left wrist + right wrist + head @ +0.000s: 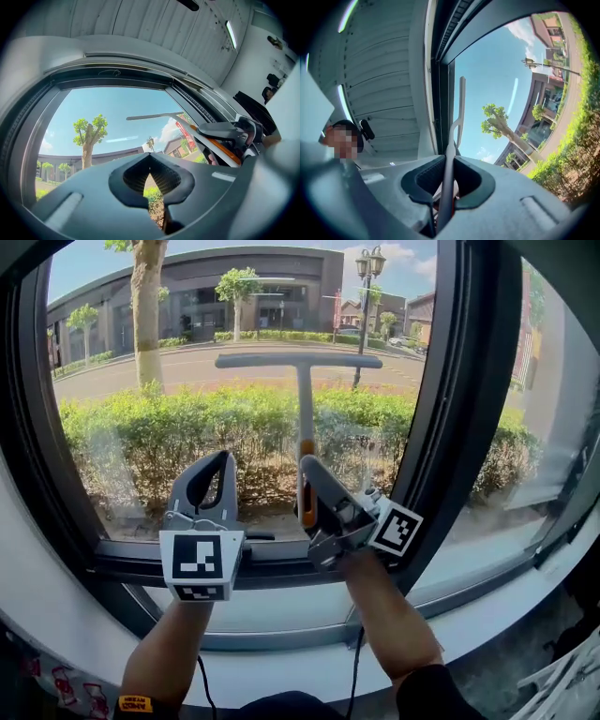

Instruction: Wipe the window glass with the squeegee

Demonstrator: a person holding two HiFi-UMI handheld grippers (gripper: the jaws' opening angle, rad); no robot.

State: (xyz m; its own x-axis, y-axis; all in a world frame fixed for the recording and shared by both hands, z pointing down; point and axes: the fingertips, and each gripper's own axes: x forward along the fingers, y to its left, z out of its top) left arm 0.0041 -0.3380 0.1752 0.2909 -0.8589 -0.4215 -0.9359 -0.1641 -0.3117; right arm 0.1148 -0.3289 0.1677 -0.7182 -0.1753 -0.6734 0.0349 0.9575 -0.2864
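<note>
- One squeegee (306,413) was the only tool in play. Its pale shaft ran between the jaws of the right gripper (306,470), which were clamped tight on it just above the orange grip; the right gripper view showed the shaft (448,168) pinched between the ribbed pads.
- The T-shaped blade (298,360) lay level across the upper middle of the window glass (103,343), against it or just off it; which, I could not tell.
- The left gripper (219,465) hung just beside the right one, low in front of the pane. Its jaws were drawn together with nothing in them, and only hedge and sky showed through the gap (150,161). From that view the blade (150,116) stood well above and apart.
- Faint hazy streaks showed on the lower glass, to the right of the shaft (361,451) and near the left edge (108,474).
- By my judgement the wiping was under way but unfinished. The blade sat high, so the band below it, where the streaks lay, looked left to do. How much of the upper pane was already clean could not be told.
- Outward lay the dark window frame (459,381), the adjoining pane to the right, and outside a hedge (150,432), a tree trunk (147,315) and a grey building (234,287).
</note>
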